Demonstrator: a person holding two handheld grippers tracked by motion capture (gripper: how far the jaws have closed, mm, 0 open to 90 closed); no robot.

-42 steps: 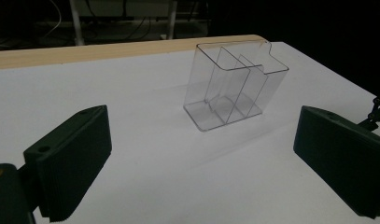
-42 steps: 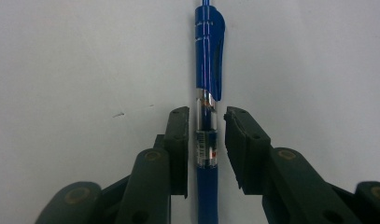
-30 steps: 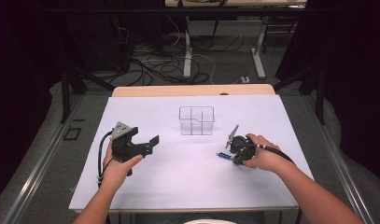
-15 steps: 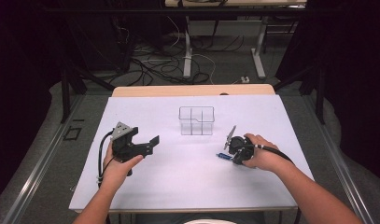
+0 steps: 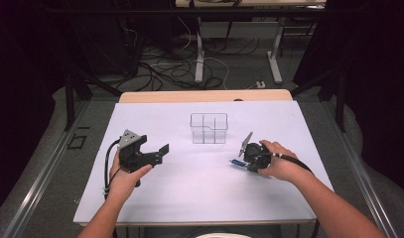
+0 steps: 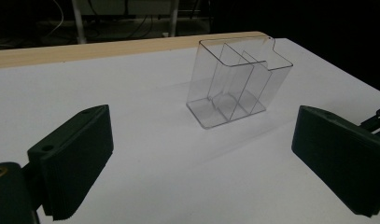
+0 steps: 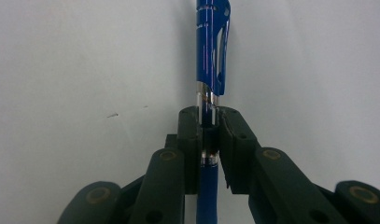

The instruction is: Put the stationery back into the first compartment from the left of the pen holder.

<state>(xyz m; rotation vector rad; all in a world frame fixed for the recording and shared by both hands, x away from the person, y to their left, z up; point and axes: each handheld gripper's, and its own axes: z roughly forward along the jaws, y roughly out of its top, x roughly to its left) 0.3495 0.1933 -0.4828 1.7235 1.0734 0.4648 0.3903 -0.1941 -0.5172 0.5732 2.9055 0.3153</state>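
Note:
A blue pen [image 7: 211, 56] lies on the white table, clip end pointing away from my right gripper [image 7: 208, 123], whose pads are shut on its barrel. From above, the pen's blue tip [image 5: 234, 162] pokes out to the left of the right gripper [image 5: 242, 160], low over the table at right. A clear plastic organiser [image 5: 208, 128] with several compartments stands upright and empty at the middle back. My left gripper [image 5: 160, 153] is held at the left, its jaws wide open and aimed toward the organiser [image 6: 236, 84]. Nothing sits between the left gripper's [image 6: 201, 140] pads.
A white sheet [image 5: 189, 193] covers the table, and a strip of bare wood [image 5: 204, 95] runs along the far edge. Beyond the table are dark floor, cables and desk legs. A cable [image 5: 296, 161] trails from the right gripper over the forearm.

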